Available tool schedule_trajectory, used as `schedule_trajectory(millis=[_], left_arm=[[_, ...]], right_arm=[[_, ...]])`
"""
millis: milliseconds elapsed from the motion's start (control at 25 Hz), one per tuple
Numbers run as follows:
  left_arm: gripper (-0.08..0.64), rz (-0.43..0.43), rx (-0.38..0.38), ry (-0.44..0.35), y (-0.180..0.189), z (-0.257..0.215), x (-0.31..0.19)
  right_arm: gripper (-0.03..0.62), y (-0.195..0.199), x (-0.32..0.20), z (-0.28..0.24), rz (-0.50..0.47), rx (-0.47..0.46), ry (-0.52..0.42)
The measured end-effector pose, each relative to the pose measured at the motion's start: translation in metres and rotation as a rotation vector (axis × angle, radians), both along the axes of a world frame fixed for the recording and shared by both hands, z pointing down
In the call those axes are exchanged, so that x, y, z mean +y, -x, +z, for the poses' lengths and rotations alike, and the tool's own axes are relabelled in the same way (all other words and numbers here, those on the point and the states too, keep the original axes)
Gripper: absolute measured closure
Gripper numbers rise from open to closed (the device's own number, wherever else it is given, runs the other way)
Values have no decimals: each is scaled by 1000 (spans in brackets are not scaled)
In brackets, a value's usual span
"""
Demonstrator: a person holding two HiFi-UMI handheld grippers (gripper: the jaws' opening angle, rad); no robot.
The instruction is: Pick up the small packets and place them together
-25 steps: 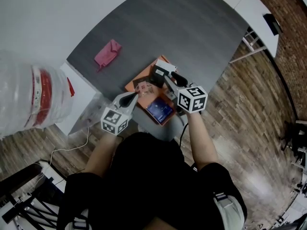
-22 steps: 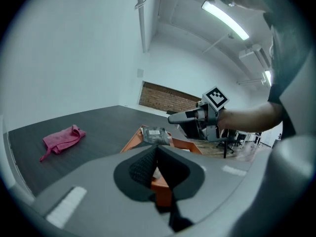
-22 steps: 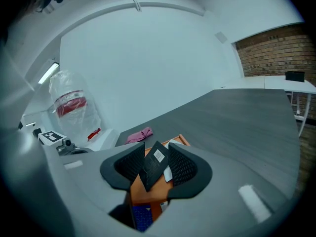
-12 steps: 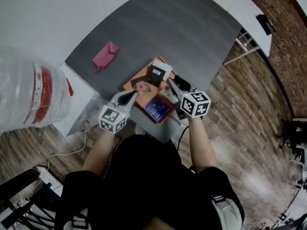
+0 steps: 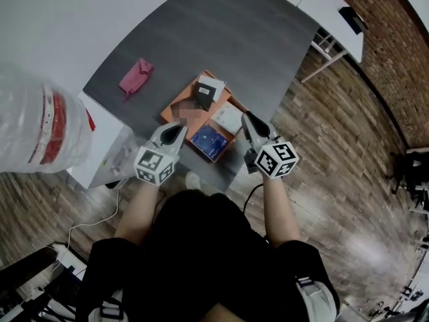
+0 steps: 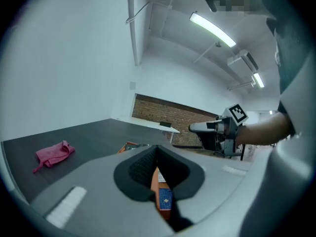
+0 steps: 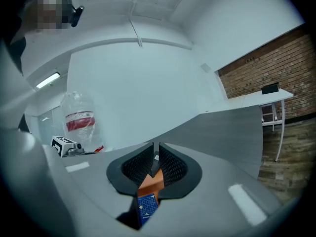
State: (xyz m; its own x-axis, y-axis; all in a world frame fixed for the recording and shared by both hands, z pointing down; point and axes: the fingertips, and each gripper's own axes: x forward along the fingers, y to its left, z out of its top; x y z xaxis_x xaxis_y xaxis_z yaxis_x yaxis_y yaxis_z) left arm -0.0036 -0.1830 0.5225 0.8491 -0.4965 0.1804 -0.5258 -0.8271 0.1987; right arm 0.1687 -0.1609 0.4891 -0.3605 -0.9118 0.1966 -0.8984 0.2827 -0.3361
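An orange tray point(image 5: 175, 108) lies on the dark grey table point(image 5: 255, 39). On it are a black packet point(image 5: 209, 89), a white packet point(image 5: 228, 116) and a blue packet point(image 5: 209, 141); a blurred patch hides another spot. The blue packet point(image 6: 165, 199) also shows low between my left jaws, and again as the blue packet point(image 7: 146, 206) under my right jaws. My left gripper point(image 5: 177, 127) hangs above the tray's near left corner, shut and empty. My right gripper point(image 5: 247, 118) is off the tray's right side; its jaws have just been closing, with nothing between them.
A pink cloth point(image 5: 136, 76) lies on the table at the far left. A big clear water jug point(image 5: 40, 129) stands on a white cabinet point(image 5: 100, 149) to the left. White desks point(image 5: 335, 12) stand beyond the table. The floor is wood.
Both grippers have drawn back from the tray toward the person and risen. The right one left the black packet and swung right, past the table's edge.
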Motion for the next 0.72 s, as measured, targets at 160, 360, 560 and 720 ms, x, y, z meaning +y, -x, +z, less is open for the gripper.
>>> schedule_trajectory(millis=[160, 360, 560, 720], left_arm=[[560, -36, 23, -30, -1, -19, 15], [560, -95, 26, -69, 1, -34, 45], [560, -155, 74, -85, -2, -47, 86], [560, -187, 94, -101, -6, -54, 121]], right_arm=[[579, -6, 19, -20, -7, 10, -70], [589, -10, 51, -33, -24, -7, -113], [589, -19, 94, -38, -68, 26, -127], [589, -25, 128, -48, -89, 46, -155]])
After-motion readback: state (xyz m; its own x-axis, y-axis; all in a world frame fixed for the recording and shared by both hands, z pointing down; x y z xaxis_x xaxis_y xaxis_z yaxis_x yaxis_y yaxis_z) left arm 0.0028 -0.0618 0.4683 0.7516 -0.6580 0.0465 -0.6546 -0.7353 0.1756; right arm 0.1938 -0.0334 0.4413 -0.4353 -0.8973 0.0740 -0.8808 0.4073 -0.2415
